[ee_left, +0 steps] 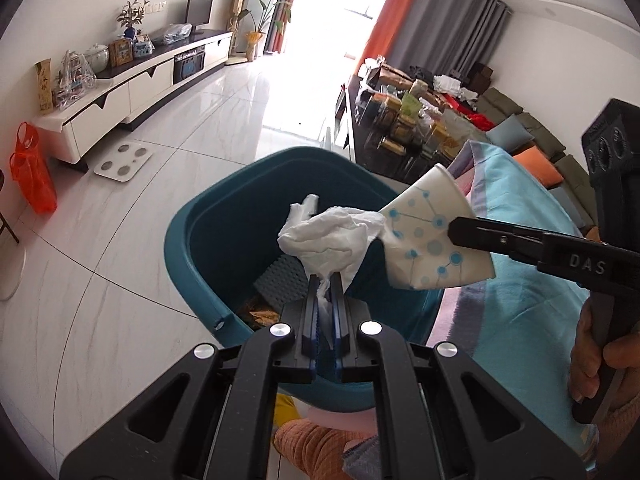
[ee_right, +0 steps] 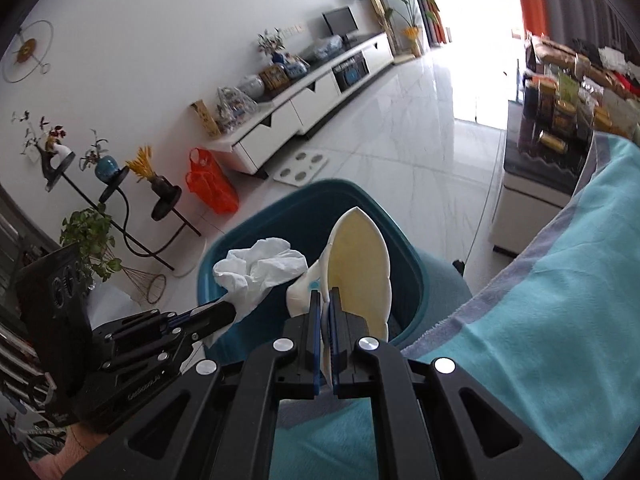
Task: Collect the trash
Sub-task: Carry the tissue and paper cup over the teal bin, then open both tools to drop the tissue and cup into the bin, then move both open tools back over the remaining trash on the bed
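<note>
My left gripper (ee_left: pixel 327 280) is shut on a crumpled white tissue (ee_left: pixel 328 236) and holds it over the open teal bin (ee_left: pixel 192 240). My right gripper (ee_right: pixel 325 298) is shut on a squashed white paper cup (ee_right: pixel 360 256) with blue dot print, also above the bin (ee_right: pixel 416 280). In the left wrist view the cup (ee_left: pixel 432 240) sits right of the tissue, touching it, with the right gripper's fingers (ee_left: pixel 480 234) clamped on it. In the right wrist view the tissue (ee_right: pixel 260 268) hangs from the left gripper (ee_right: pixel 224 314). Some trash lies at the bin's bottom.
A turquoise towel (ee_right: pixel 560 300) covers the surface on the right. A dark coffee table (ee_left: pixel 400 128) crowded with jars stands beyond the bin. A white TV cabinet (ee_left: pixel 132 92), an orange bag (ee_left: pixel 32 168) and a white scale (ee_left: pixel 124 160) are on the tiled floor at left.
</note>
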